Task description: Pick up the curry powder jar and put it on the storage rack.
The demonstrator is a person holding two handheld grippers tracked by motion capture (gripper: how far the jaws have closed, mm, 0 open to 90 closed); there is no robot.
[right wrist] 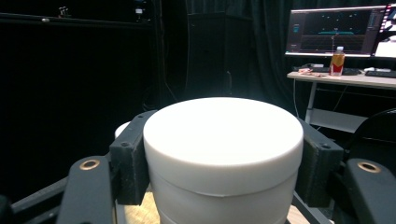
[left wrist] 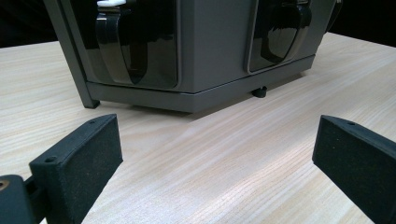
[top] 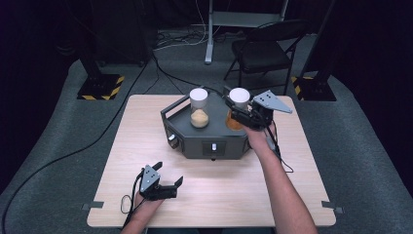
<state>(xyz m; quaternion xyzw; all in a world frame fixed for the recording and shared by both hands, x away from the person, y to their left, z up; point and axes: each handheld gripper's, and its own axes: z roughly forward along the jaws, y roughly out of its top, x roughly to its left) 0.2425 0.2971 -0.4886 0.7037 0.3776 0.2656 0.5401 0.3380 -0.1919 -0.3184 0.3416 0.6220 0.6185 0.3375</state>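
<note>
A pale wooden table (top: 146, 146) is carrying a dark grey angular machine (top: 204, 139) at its far middle. On the machine's top, two clear jars with white lids are standing: the left jar (top: 199, 108) is sitting alone with tan powder in its base, and the right jar (top: 237, 113), holding something orange, is being gripped. The right gripper (top: 237, 113) is pinching that jar just under its white lid (right wrist: 223, 135), one pad on each side. The left gripper (top: 169, 174) is resting low over the near left of the table, its jaws spread with nothing between them. The hold is sitting high on the jar, so a tilt or a quick swing could be letting it slip, knock the left jar, or spill its contents.
</note>
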